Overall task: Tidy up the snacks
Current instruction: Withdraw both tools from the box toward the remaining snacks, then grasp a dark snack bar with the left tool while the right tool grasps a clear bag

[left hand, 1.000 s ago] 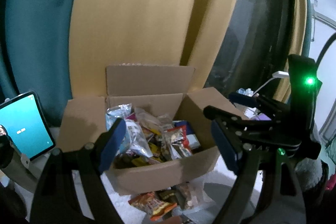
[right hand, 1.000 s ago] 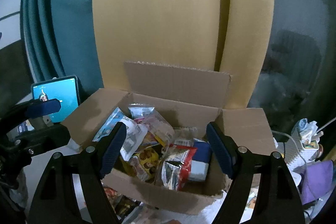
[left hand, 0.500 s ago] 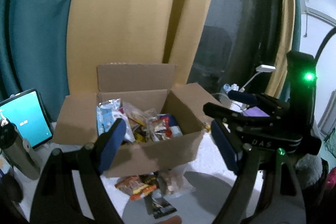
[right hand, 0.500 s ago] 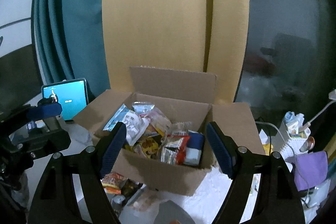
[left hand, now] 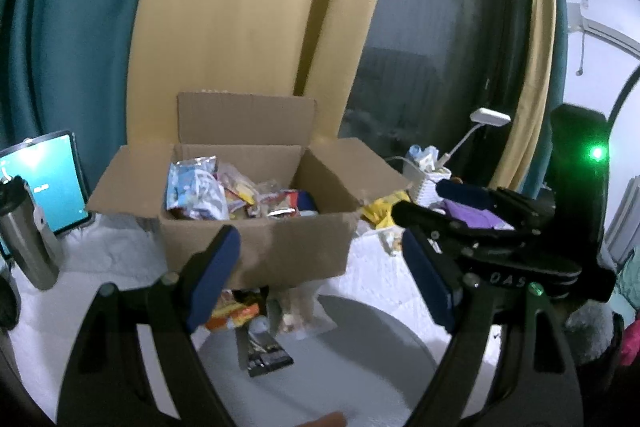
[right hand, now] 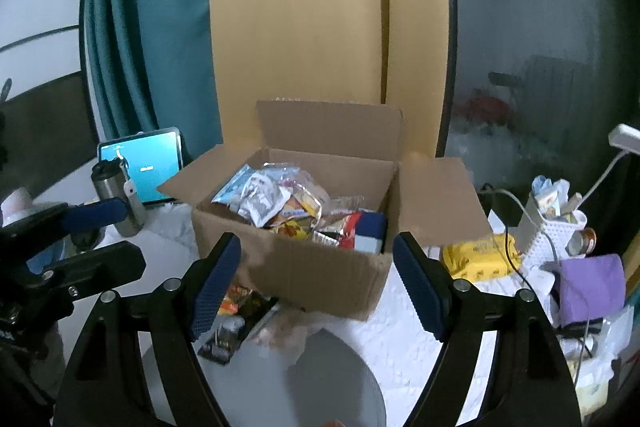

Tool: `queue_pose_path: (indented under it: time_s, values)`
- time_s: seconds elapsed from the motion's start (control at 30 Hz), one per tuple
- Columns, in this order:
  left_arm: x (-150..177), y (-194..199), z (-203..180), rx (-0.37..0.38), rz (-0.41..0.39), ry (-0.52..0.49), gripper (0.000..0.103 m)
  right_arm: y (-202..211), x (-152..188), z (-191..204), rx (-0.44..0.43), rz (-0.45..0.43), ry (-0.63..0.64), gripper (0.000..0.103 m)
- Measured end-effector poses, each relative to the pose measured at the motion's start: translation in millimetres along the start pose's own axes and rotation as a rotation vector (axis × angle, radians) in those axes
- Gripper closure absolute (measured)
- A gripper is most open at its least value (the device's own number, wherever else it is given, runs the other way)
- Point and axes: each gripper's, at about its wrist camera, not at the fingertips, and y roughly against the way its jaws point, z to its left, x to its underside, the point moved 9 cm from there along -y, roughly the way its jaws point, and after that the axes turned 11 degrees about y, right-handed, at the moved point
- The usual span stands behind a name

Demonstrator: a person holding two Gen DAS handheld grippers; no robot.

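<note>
Crinkly foil snack packets (left hand: 208, 187) heap inside the cardboard box (left hand: 256, 251) at mid-surface; more packets (left hand: 256, 323) lie near its front. Likely light, soft, slippery: pinch a flat sealed edge. Left gripper (left hand: 320, 279) and right gripper (right hand: 316, 283) both spread, empty.

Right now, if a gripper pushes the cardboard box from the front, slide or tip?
Probably slides: the cardboard box sits low and wide on the white cloth. The snack packets heaped inside look light, so it may skid easily. The loose flaps would likely bend.
</note>
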Motion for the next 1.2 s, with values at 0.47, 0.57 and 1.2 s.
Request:
queue_pose_path:
  time_s: [0.47, 0.57, 1.2]
  values:
    - [65.6, -1.4, 6.2, -0.04, 0.025, 0.042, 0.019, 13.4, 53.6, 14.2, -0.043, 0.027, -0.01, 0.022]
    - [77.6, -8.3, 14.4, -0.06, 0.05, 0.056, 0.019, 10.5, 63.5, 17.2, -0.048, 0.037, -0.011, 0.022]
    - [121.6, -78.2, 66.1, -0.157, 0.213, 0.12, 0.019, -51.8, 116.2, 19.9, -0.104, 0.159, -0.067, 0.022]
